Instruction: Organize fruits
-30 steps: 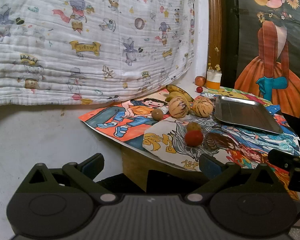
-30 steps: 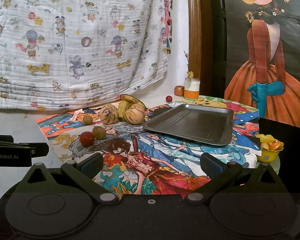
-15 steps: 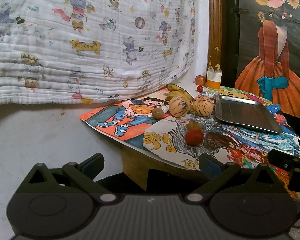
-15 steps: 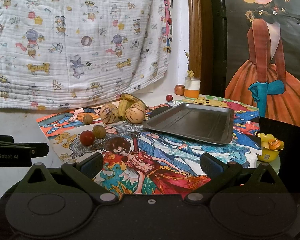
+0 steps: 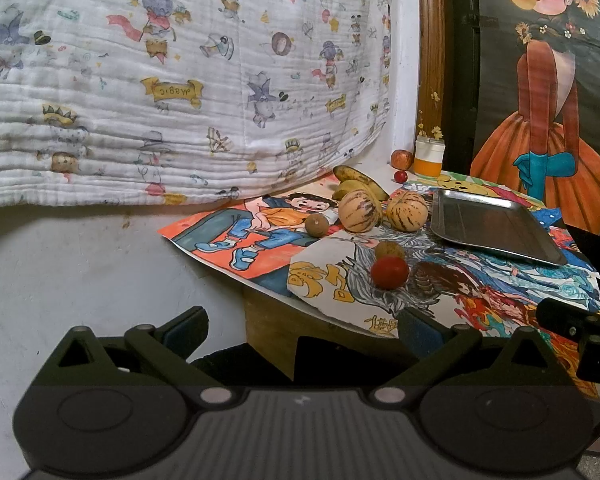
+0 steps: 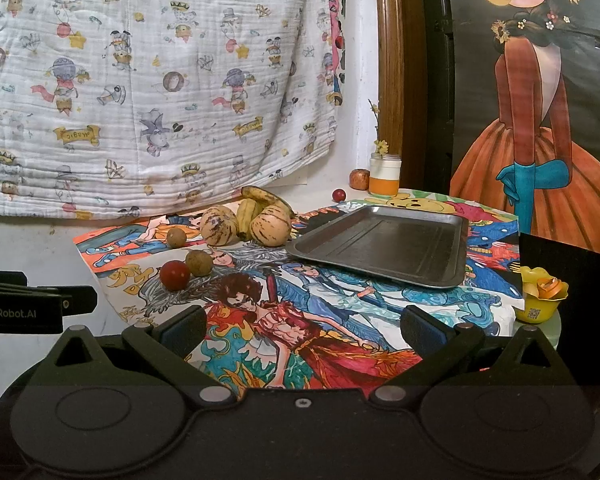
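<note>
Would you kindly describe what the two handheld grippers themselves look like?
Both the left gripper and the right gripper are matte black, with angular linkage arms, silver pivot screws, two round discs on a ribbed body, and dark blue finger pads. White "GenRobot.AI" lettering marks the left one's side. No cables or sleeves show.

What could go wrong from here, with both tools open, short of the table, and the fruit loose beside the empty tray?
The red tomato and the brown fruit touching it are round and lie near the table's front-left edge; a nudge from the left tool could roll either off. The two striped melons lean against the bananas, so lifting one may shift the others. The metal tray rests on loose posters and might slide when loaded.
</note>
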A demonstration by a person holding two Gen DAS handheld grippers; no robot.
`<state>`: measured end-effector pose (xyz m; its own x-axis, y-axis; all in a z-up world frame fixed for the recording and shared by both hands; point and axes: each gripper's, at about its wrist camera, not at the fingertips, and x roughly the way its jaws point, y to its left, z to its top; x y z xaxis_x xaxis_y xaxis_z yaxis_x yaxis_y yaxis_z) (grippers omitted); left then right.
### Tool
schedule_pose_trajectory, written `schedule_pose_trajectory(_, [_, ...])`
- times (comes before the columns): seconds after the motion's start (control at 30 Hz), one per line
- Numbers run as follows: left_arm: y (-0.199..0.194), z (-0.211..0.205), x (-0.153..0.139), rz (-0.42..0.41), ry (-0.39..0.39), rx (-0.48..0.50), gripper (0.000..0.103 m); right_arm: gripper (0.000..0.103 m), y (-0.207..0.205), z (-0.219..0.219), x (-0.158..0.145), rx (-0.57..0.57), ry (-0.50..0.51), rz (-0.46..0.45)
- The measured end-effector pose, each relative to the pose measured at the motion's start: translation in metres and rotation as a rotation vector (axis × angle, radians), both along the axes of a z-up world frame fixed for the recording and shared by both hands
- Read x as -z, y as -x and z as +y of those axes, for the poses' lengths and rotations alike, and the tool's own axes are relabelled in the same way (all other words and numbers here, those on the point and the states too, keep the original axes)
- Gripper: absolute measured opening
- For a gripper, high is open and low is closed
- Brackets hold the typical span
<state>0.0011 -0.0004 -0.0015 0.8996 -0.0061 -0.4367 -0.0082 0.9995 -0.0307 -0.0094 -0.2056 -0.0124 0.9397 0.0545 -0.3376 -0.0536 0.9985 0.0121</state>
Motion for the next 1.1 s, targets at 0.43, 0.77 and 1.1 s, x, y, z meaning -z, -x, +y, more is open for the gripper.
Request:
schedule_pose_trajectory(0.43, [0.0, 0.0, 0.0, 0.001, 0.0, 0.0, 0.103, 0.103, 0.0, 0.0, 0.0, 0.0, 0.0, 0.001])
schedule_pose_trajectory(0.77, [0.004, 0.0, 0.008, 0.005, 0.002, -0.001, 0.103, 0.103, 0.0, 0.0, 0.0, 0.0, -0.001, 0.003])
schedule_pose_trajectory(1.1, [0.006, 0.002, 0.011, 0.012, 0.007, -0.003, 0.103, 0.103, 0.0, 0.0, 0.001, 0.0, -0.001, 0.004])
